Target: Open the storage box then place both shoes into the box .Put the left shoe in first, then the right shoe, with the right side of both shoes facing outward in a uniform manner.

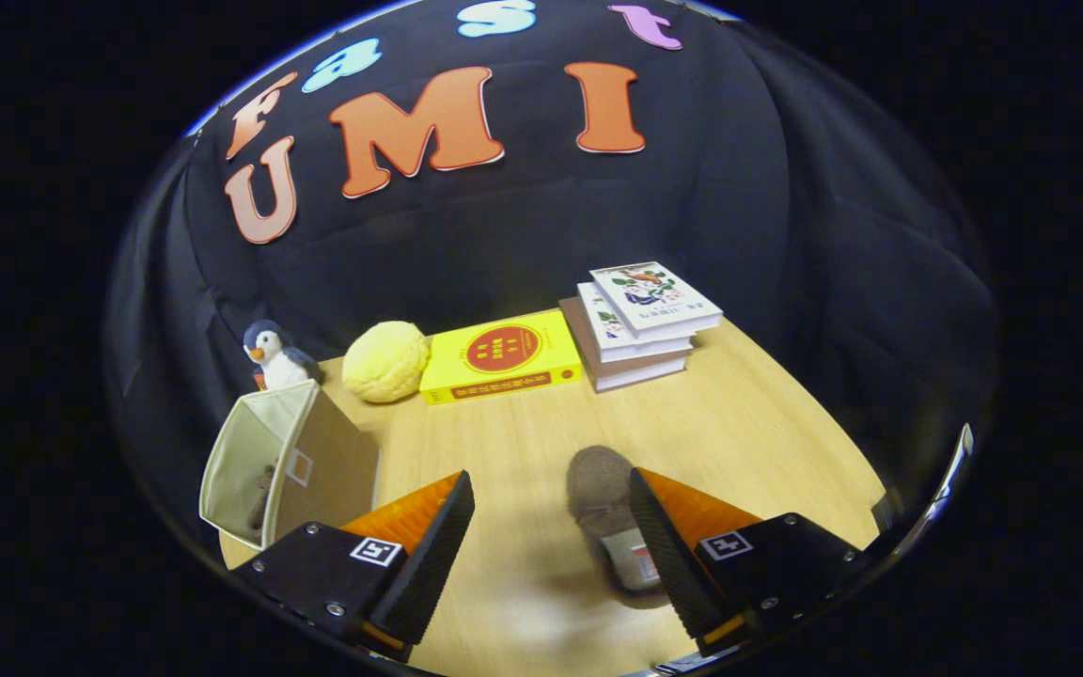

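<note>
My gripper (pixel 549 480) hangs open above the wooden table (pixel 739 432), with nothing pressed between its fingers. A brown-grey shoe (pixel 601 494) lies on the table right against the inner side of the right finger (pixel 659 545), which hides its rear part. The shoe's rounded toe points away from me. The beige fabric storage box (pixel 339 461) stands just beyond the left finger (pixel 429 545), with its top open. Inside the box a dark shape (pixel 264 494) shows that looks like another shoe; I cannot tell its pose.
A penguin plush (pixel 274 355) stands behind the box at the table's far left. A yellow round cushion (pixel 386 360), a yellow book (pixel 504 357) and a stack of books (pixel 640 320) line the far edge by the black cloth wall.
</note>
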### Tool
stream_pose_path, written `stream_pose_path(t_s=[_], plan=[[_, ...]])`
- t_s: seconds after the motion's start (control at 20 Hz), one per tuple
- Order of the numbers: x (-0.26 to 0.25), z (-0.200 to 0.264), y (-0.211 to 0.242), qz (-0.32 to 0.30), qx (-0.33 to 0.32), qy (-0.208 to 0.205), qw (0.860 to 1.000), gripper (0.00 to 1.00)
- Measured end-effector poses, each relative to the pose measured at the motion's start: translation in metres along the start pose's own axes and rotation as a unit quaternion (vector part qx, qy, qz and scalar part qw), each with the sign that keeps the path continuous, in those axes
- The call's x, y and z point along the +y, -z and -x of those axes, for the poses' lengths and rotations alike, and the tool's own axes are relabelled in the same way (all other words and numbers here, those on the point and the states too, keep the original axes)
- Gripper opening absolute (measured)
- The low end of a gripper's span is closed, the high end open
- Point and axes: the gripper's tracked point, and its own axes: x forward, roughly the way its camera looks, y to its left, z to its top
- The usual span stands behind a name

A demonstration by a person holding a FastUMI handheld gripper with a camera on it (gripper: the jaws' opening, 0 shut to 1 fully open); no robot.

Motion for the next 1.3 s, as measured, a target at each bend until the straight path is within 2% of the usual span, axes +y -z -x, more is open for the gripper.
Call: stream_pose_path(t_s=[0.25,0.5,0.8,0.9,1.05,1.1,1.25,1.3], plan=[[-0.051,-0.004,0.018,-0.002,0.015,0.018,1.000,0.99],[-0.077,-0.015,0.052,0.002,0.050,0.020,0.999,0.97],[-0.079,-0.039,0.087,0.032,0.089,0.011,0.995,0.81],[-0.079,-0.048,0.095,0.039,0.100,0.008,0.994,0.70],[-0.075,-0.062,0.106,0.045,0.118,0.002,0.992,0.46],[-0.075,-0.066,0.111,0.048,0.125,0.001,0.991,0.41],[-0.079,-0.072,0.113,0.053,0.130,0.014,0.990,0.13],[-0.079,-0.072,0.113,0.049,0.131,0.014,0.990,0.08]])
